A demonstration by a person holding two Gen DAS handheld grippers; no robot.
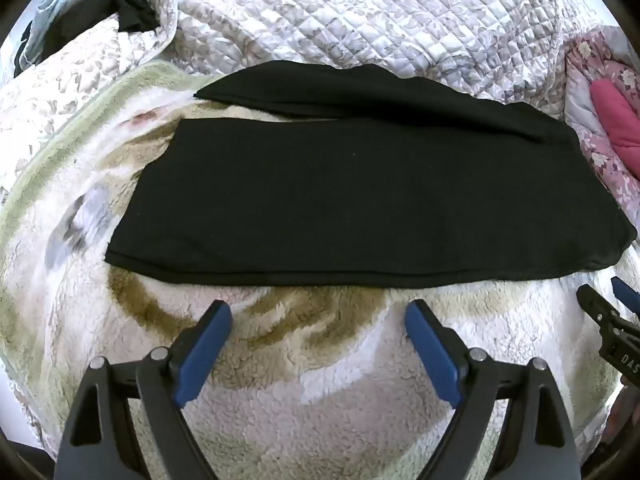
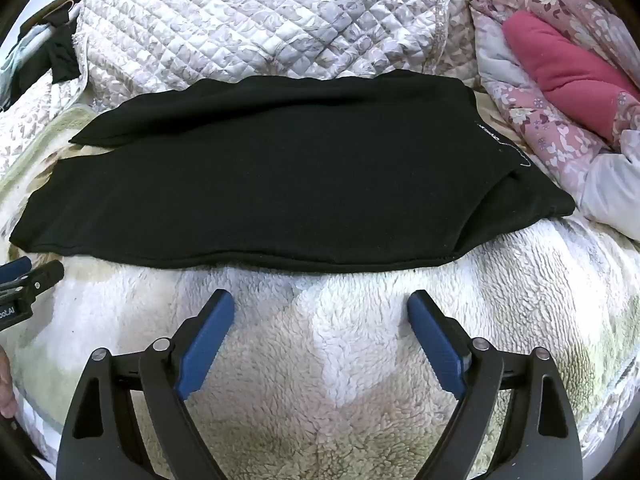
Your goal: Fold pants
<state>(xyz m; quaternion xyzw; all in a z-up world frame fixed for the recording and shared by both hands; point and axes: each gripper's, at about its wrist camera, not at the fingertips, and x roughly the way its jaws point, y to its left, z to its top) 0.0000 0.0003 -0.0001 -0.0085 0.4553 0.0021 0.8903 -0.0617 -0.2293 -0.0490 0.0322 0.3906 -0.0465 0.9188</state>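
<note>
a fleecy cream blanket (image 1: 320, 380) covers the bed; black pants (image 1: 340, 204) lie flat on it, beside a quilted coverlet (image 1: 360, 12).

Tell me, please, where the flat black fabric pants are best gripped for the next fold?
Probably the leg hems at the left end of the black fabric pants: the layered cuffs lie flat and free on the fleece blanket. Bring the open left gripper in from the near-left side.

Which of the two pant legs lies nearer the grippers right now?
The wide front leg, whose long edge runs just beyond the open left gripper and right gripper. The other leg lies behind it, narrower in view, against the quilted cover.
</note>
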